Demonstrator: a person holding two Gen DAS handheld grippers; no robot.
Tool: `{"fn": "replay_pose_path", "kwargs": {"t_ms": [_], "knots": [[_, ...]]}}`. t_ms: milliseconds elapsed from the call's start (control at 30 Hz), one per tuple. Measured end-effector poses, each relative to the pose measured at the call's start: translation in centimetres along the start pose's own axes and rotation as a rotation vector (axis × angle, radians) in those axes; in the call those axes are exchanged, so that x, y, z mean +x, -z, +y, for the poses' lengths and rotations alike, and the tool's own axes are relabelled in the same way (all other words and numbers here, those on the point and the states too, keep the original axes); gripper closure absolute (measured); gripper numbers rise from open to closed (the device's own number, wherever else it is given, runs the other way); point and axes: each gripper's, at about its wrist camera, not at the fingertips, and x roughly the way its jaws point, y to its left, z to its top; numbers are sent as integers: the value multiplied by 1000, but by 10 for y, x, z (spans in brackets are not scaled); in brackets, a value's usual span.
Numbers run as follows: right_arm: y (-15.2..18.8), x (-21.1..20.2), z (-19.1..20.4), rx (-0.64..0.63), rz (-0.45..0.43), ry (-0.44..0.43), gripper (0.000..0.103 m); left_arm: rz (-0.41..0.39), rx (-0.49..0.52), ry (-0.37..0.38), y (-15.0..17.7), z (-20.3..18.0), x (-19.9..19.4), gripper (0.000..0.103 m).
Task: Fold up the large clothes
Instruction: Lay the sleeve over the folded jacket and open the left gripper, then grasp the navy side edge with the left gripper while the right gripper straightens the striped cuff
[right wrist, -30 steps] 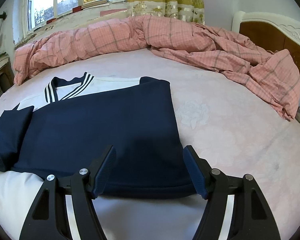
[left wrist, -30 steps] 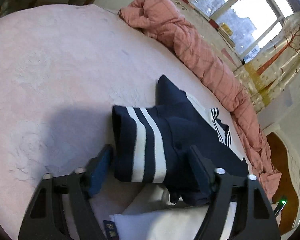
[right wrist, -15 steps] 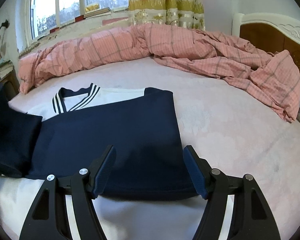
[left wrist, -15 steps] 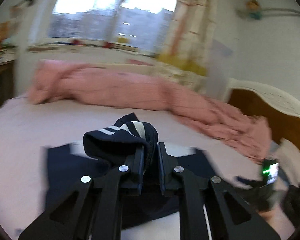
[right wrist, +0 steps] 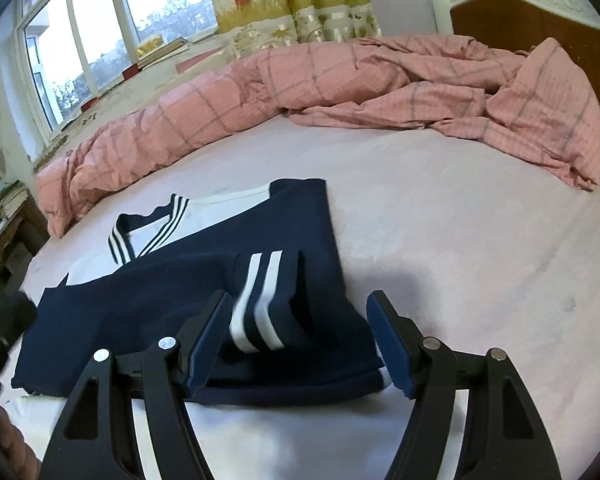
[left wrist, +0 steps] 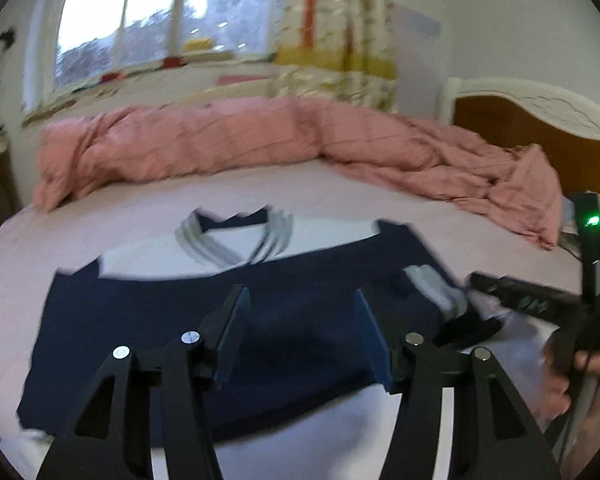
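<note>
— Left gripper (left wrist: 300,316)?
— Spreading wide, gripping nothing, hovering over the navy sweater (left wrist: 180,328) on the pink bed (left wrist: 340,192).
— Right gripper (right wrist: 300,336)?
— Gaping wide too, straddling the striped cuff (right wrist: 256,300) folded across the sweater's body, apparently not touching it.
— Sweater itself?
— Lying flat, well short of the pink quilt (right wrist: 340,80).

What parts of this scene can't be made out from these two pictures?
- Navy-and-white top: its near hem, right wrist view, is hidden behind the right gripper.
- Its collar: stripes smeared by blur, left wrist view.
- Objects on the windowsill: too small to identify.
</note>
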Motion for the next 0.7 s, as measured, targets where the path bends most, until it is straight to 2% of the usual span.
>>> {"fn": "replay_pose_path", "kwargs": {"t_ms": [100,167,233,300,333,400,433,500,600,633,700], "knots": [[2,6,4,-26,18,-6,31,18,-47,-77,13,41,-7,49],[3,12,0,-14,44,-27,31,36,-62,-160,21,70,-10,47],[4,21,-8,24,80,-100,31,41,-59,-293,32,96,-10,47],[4,33,-21,93,119,-193,37,9,-48,-479,47,117,-10,45],[4,38,-28,127,130,-201,41,19,-89,-493,55,129,-8,45],[4,42,-32,128,123,-204,46,66,-215,-390,61,152,-3,45],[3,43,-31,118,117,-211,46,67,-239,-376,60,158,-4,45],[4,48,-27,103,120,-243,46,39,-221,-414,57,156,-10,45],[10,59,-14,70,169,-291,46,87,-179,-457,57,153,-5,44],[13,61,-6,24,173,-251,50,114,-189,-460,59,156,-1,44],[16,60,6,-53,138,-164,67,149,-232,-433,60,165,2,44]]}}
